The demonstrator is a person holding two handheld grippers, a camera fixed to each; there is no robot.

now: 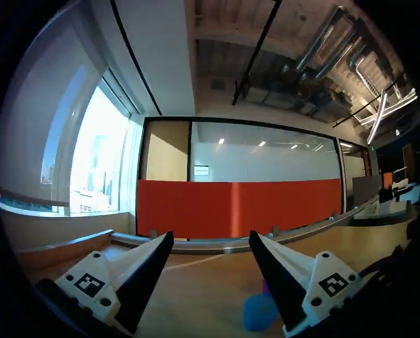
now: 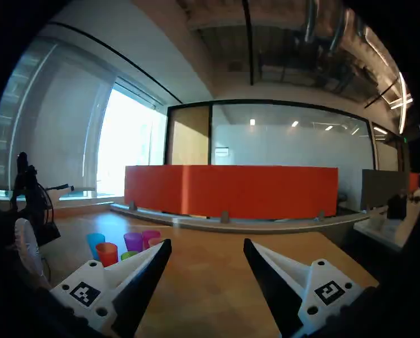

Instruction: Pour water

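Observation:
In the right gripper view my right gripper (image 2: 207,243) is open above a wooden table (image 2: 210,276), nothing between its fingers. A cluster of coloured plastic cups stands to its left: blue (image 2: 95,242), orange (image 2: 106,253), purple (image 2: 133,241), pink (image 2: 150,236) and a green one (image 2: 129,255) partly hidden behind the left finger. In the left gripper view my left gripper (image 1: 211,235) is open and empty over the same table (image 1: 210,281). A blue cup (image 1: 258,311) sits low beside its right finger, with a sliver of purple cup (image 1: 265,286) behind it.
An orange partition (image 2: 232,190) runs along the table's far edge, with a glass wall behind it. A bright window (image 2: 128,152) lies to the left. A dark stand with cables (image 2: 32,203) rises at the left. Desks with equipment (image 2: 393,211) stand at the right.

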